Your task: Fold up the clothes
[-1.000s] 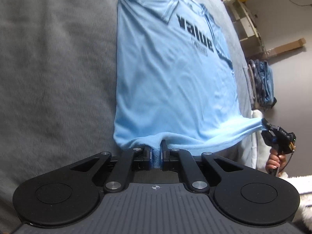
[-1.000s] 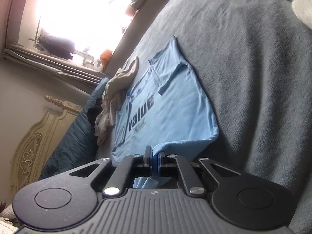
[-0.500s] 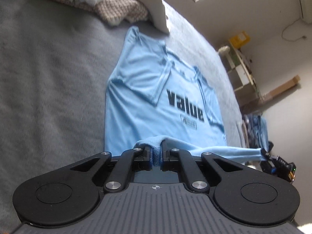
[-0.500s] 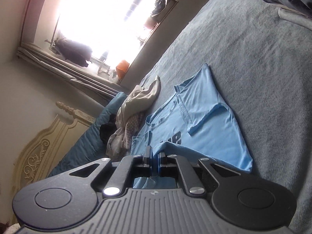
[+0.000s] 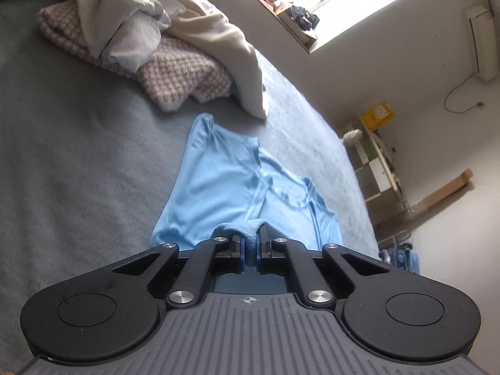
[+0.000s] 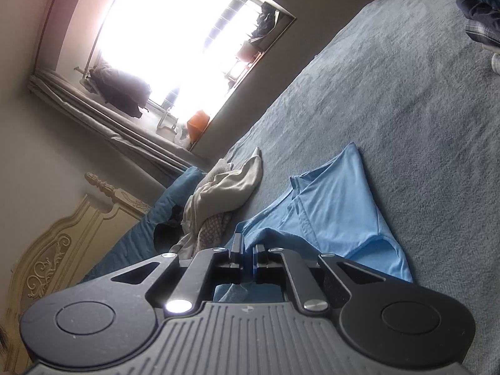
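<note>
A light blue t-shirt (image 5: 218, 184) lies on the grey bed cover (image 5: 78, 162), collar and folded-in sleeves toward the far end. Its bottom hem is lifted and carried over the body, so the printed chest is hidden. My left gripper (image 5: 251, 247) is shut on a bunched corner of that hem. In the right wrist view the same blue t-shirt (image 6: 337, 206) spreads ahead, and my right gripper (image 6: 247, 250) is shut on the other hem corner, with cloth hanging below its jaws.
A heap of beige and checked clothes (image 5: 150, 40) lies past the shirt's collar; the clothes heap (image 6: 218, 193) also shows beside a blue pillow (image 6: 140, 243) and a cream headboard (image 6: 62, 250). Folded dark garments (image 6: 478, 9) sit at the far bed corner. Shelves (image 5: 378, 162) stand by the wall.
Both grippers have carried the hem up and forward toward the collar. The shirt's print has gone under the folded cloth, and the clothes heap and window have come into view.
</note>
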The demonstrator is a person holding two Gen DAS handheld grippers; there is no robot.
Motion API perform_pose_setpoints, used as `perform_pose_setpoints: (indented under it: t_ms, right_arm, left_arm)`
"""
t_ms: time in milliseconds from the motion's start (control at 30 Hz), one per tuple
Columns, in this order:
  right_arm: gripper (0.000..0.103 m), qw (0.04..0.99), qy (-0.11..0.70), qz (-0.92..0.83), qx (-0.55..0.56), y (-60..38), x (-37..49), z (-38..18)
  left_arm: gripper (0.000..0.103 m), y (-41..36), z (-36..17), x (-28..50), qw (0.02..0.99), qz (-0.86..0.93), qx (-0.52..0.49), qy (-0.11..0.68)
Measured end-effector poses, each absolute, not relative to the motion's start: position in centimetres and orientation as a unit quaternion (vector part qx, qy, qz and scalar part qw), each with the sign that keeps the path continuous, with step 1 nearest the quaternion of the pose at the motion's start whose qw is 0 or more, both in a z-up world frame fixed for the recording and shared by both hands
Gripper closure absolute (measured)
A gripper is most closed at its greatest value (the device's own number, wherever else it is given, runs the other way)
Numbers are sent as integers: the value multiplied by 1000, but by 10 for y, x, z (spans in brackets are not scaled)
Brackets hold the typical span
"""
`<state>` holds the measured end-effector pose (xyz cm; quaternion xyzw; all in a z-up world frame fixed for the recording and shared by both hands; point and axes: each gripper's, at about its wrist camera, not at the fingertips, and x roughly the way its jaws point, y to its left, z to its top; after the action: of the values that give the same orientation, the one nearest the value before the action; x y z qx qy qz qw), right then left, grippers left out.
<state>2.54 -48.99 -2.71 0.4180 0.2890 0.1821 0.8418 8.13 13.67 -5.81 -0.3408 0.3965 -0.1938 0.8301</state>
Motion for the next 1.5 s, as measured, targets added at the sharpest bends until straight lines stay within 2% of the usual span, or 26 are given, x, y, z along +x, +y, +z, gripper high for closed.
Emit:
perform_pose_setpoints:
  t_ms: [1067, 1500]
  right_arm:
    - [98, 836, 262, 143, 460, -501, 169, -69]
    - [99, 828, 299, 96, 464, -499, 253, -121]
  left_arm:
    - [99, 131, -85, 201, 839, -171, -367, 363]
    - [99, 129, -119, 262, 839, -123, -360, 388]
